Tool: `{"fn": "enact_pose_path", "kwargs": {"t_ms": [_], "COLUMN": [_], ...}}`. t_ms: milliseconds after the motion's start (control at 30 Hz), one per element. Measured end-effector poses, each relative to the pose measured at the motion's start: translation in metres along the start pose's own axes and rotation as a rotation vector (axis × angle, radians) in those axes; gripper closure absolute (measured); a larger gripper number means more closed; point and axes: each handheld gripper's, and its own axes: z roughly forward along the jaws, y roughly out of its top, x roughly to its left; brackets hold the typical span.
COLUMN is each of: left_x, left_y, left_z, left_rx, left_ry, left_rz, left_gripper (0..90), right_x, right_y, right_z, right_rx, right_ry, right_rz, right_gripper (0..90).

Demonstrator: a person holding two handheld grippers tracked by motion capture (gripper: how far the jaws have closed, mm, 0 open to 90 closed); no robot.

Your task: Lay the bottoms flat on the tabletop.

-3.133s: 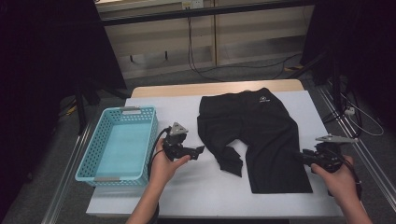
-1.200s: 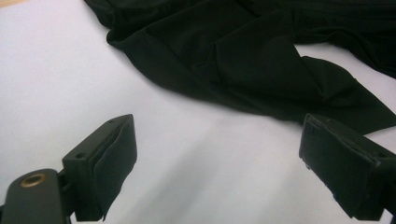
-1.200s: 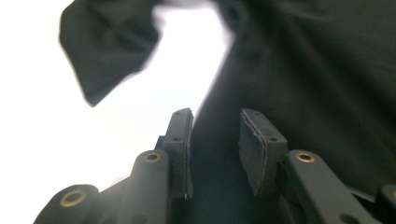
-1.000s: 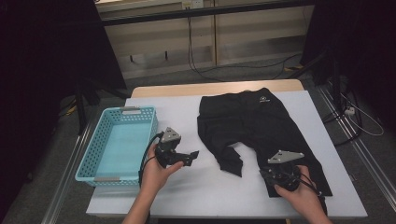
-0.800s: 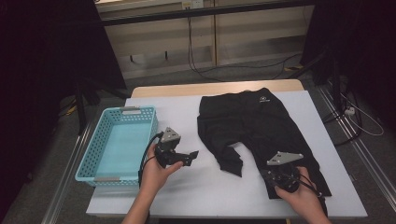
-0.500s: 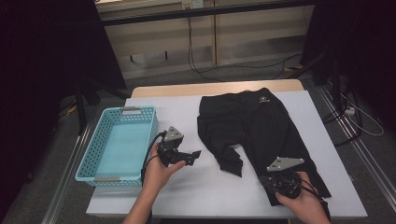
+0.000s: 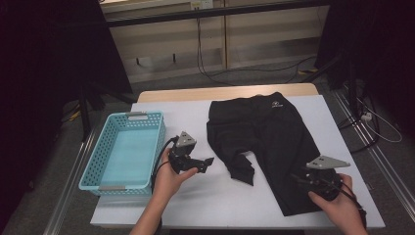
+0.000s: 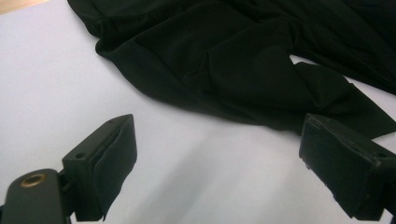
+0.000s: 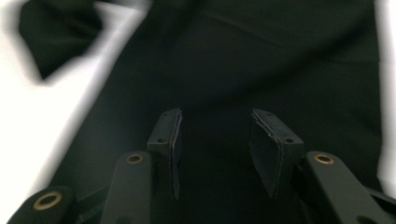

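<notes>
A pair of black shorts (image 7: pixel 266 137) lies flat on the white table (image 7: pixel 220 196), waistband at the far side, one leg crumpled toward the middle (image 8: pixel 261 79). My left gripper (image 7: pixel 208 165) hovers over bare table left of the shorts, jaws wide open and empty (image 8: pixel 224 168). My right gripper (image 7: pixel 299 178) is low over the near end of the right leg (image 9: pixel 243 70), jaws open with only fabric beneath them (image 9: pixel 215 149). Nothing is held.
A light blue plastic basket (image 7: pixel 125 152) stands empty at the table's left side, close to my left hand. Beyond the far table edge are a wooden strip (image 7: pixel 225 92), floor cables and dark stands. The right table edge lies near my right hand.
My right gripper has come in from the table's right edge onto the near end of the shorts' right leg. The left gripper has barely shifted. The shorts lie as before.
</notes>
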Motion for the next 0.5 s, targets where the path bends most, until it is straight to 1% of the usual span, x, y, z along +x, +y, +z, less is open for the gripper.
{"fn": "enact_pose_path", "kwargs": {"t_ms": [67, 100, 133, 233, 267, 300, 367, 400, 467, 500], "left_x": [0.0, 0.0, -0.001, -0.001, -0.001, -0.001, -0.001, -0.001, 0.0, 0.0], "left_y": [0.0, 0.0, 0.0, 0.0, 0.0, 0.001, 0.001, 0.001, 0.001, 0.001], "left_z": [0.001, 0.001, 0.002, 0.002, 0.002, 0.002, 0.002, 0.002, 0.003, 0.004], "left_rx": [0.005, 0.005, 0.006, 0.009, 0.009, 0.01, 0.007, 0.008, 0.007, 0.009], "left_ry": [0.0, 0.0, -0.002, -0.004, -0.004, -0.003, -0.003, -0.002, -0.002, -0.002], "left_rz": [0.003, 0.003, 0.003, 0.004, 0.004, 0.005, 0.006, 0.005, 0.007, 0.007], "left_gripper": [11.5, 11.5, 11.5, 11.5, 11.5, 11.5, 11.5, 11.5, 11.5, 11.5], "right_x": [-0.012, -0.012, -0.022, -0.034, -0.034, -0.038, -0.042, -0.045, -0.049, -0.053], "right_y": [-0.004, -0.004, -0.007, -0.012, -0.012, -0.014, -0.017, -0.019, -0.022, -0.026], "right_z": [-0.001, -0.001, -0.001, -0.001, -0.001, -0.002, -0.003, -0.004, -0.005, -0.005], "right_rx": [0.012, 0.012, 0.014, 0.026, 0.026, 0.032, 0.038, 0.041, 0.052, 0.066], "right_ry": [-0.066, -0.066, -0.104, -0.138, -0.138, -0.148, -0.168, -0.171, -0.162, -0.152], "right_rz": [0.027, 0.027, 0.049, 0.082, 0.082, 0.086, 0.105, 0.114, 0.132, 0.146], "right_gripper": [52.5, 52.5, 52.8, 53.3, 53.3, 53.6, 53.9, 55.7, 61.1, 68.1]}}
